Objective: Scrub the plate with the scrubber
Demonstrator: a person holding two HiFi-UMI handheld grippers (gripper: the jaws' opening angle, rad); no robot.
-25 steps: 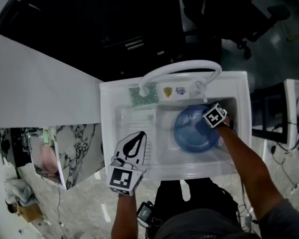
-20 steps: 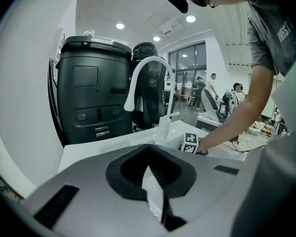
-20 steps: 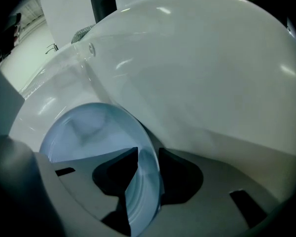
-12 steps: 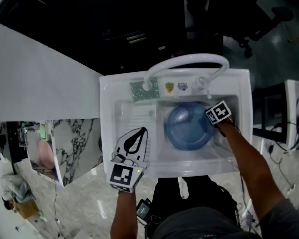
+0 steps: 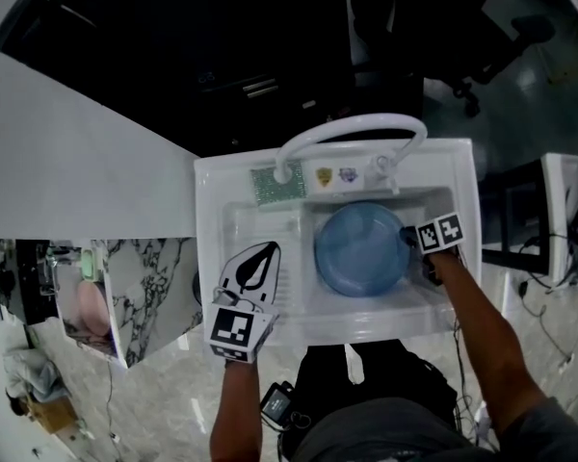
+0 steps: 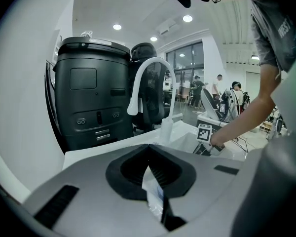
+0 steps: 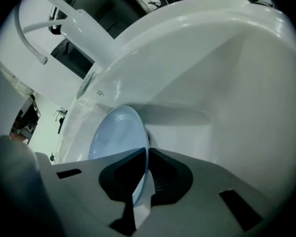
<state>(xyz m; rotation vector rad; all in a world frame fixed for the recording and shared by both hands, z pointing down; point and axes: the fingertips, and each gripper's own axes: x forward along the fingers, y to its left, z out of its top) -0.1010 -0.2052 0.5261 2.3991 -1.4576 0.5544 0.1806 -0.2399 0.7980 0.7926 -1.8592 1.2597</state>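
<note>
A round blue plate (image 5: pixel 358 248) lies in the basin of the white sink (image 5: pixel 469 268). At its right rim my right gripper (image 5: pixel 414 243) has just been closing. In the right gripper view the plate (image 7: pixel 113 135) stands on edge, with its rim pinched between the jaws of that gripper (image 7: pixel 146 154). A green scrubber (image 5: pixel 276 187) rests on the sink's back ledge, left of the faucet base, and neither gripper touches it. Above the sink's front left corner my left gripper (image 5: pixel 258 256) hangs shut with nothing in it, seen too in its own view (image 6: pixel 149 157).
A white arched faucet (image 5: pixel 352 128) spans the back of the basin, and a ribbed draining area (image 5: pixel 270 229) lies to the left of the plate. A big black machine (image 6: pixel 91 93) stands behind the sink. A white counter (image 5: pixel 77 162) runs off to the left.
The right gripper slid off the plate's upper right to its right rim, rolled, and shut on the rim. The plate sits slightly further left. The left gripper stayed put.
</note>
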